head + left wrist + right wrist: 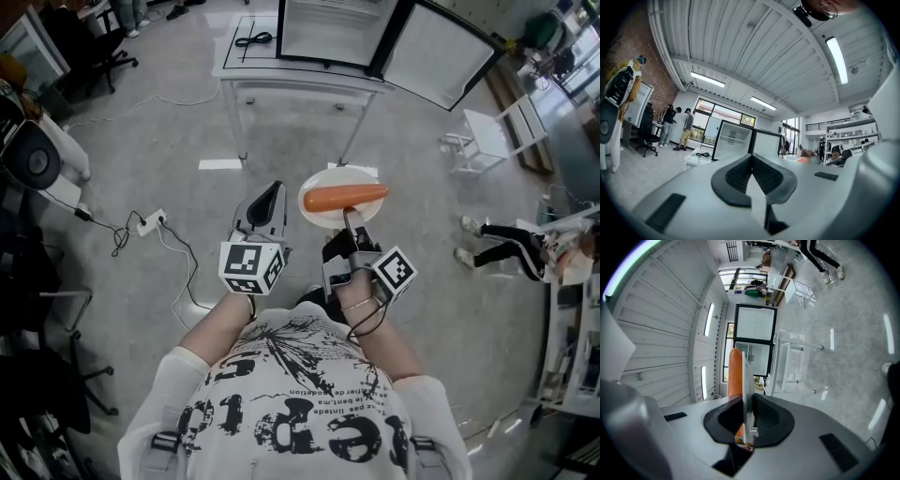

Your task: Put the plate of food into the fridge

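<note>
Both held forward: left gripper (270, 192) empty, right gripper (349, 217) clamping plate (333, 176).

**Clearances and obstructions, floor to fridge**

Ahead we list bare grey floor (291, 141) up to the white table (232, 73). On the table the fridge (323, 28) stands open. Its door (441, 52) swings out and bars the right side. A black cable (253, 39) lies on the tabletop left of the fridge. On the floor to the left is a power strip (150, 222) with cords. To the right are a white stool (478, 139) and a person's legs (502, 246).
</note>
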`<state>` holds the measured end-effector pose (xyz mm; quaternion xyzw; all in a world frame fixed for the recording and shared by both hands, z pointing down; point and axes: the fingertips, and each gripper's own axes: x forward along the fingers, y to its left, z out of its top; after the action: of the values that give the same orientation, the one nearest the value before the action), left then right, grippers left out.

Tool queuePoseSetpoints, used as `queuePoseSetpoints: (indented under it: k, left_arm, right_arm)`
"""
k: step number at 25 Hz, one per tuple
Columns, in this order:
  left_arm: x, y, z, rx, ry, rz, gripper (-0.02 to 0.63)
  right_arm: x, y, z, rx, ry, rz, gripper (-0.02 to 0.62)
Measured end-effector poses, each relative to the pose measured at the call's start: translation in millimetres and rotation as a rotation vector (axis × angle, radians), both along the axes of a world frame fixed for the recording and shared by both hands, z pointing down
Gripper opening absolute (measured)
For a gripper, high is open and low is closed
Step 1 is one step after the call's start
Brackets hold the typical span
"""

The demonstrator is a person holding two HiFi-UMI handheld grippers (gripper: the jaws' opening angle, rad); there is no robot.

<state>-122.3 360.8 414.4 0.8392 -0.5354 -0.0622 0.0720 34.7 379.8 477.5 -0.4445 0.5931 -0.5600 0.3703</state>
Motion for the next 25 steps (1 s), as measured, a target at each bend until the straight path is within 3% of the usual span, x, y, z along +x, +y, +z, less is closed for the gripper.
queuePoseSetpoints:
  k: [7,13,18,25]
  left_arm:
    - [-0.4,-30.1,-4.2,0.017,-0.004,-0.022,0.006]
    - [16.2,-87.5,-3.2,0.029,0.002,-0.047,0.006]
    - [51.1,-161.4,-16.7,0.065,-0.011,-0.046,0.006]
    - [92.0,-247.3,-25.3,0.064,-0.016,-0.088,0.006]
  right_arm:
    - [-1.5,-38.0,-5.0,0.04,-0.002,-0.038,0.032]
    - [11.6,-96.8,5.3,0.02,-0.028,-0.072,0.032]
    - [40.3,-174.8,-8.5,0.07,-0.022,-0.098,0.032]
    - [96.2,-265.9,-11.4,0.056,-0.036,-0.103,0.032]
